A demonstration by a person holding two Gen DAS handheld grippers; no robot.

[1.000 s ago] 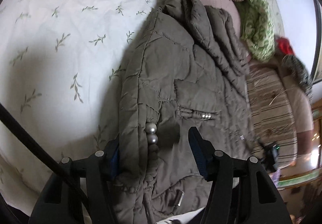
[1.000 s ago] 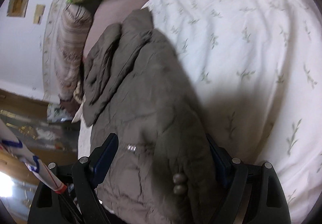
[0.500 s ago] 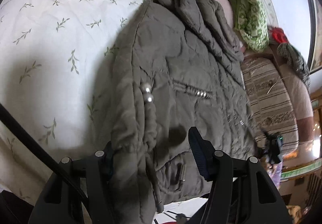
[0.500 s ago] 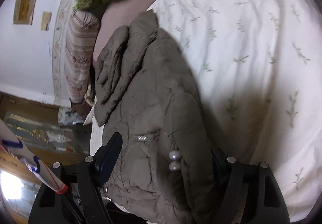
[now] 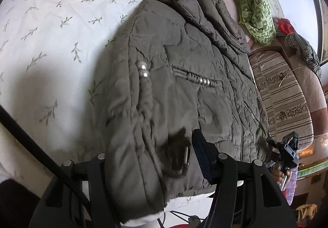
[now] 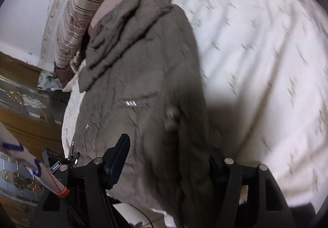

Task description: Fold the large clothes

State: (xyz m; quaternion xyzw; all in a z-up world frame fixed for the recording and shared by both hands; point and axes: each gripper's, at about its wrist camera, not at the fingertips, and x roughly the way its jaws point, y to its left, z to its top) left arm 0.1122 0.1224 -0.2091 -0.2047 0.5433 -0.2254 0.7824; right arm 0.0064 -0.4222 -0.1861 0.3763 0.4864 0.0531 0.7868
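An olive quilted jacket [image 5: 184, 68] lies on a bed, collar far from me and hem near. My left gripper [image 5: 151, 150] straddles the jacket's thick folded edge close to the hem. Its right finger [image 5: 203, 156] rests beside the fold, and its left finger is hidden behind the fabric. The cloth slips between the jaws and is not pinched. In the right wrist view the jacket [image 6: 143, 68] runs between the fingers of my right gripper [image 6: 169, 146]. Those jaws are closing around the fold. The left finger [image 6: 116, 156] stands apart from the ridge.
A white sheet with a leaf print [image 5: 57, 47] covers the bed beside the jacket. Striped pillows [image 5: 287, 101] and a green patterned cloth [image 5: 256, 13] lie beyond it. A hand holds a black device [image 5: 287, 150] at the bed's edge. Wooden furniture [image 6: 24, 105] stands past the mattress.
Both grippers have drawn back along the jacket toward its hem. The silver beads and pocket now sit farther from the fingers. The right jaws have narrowed.
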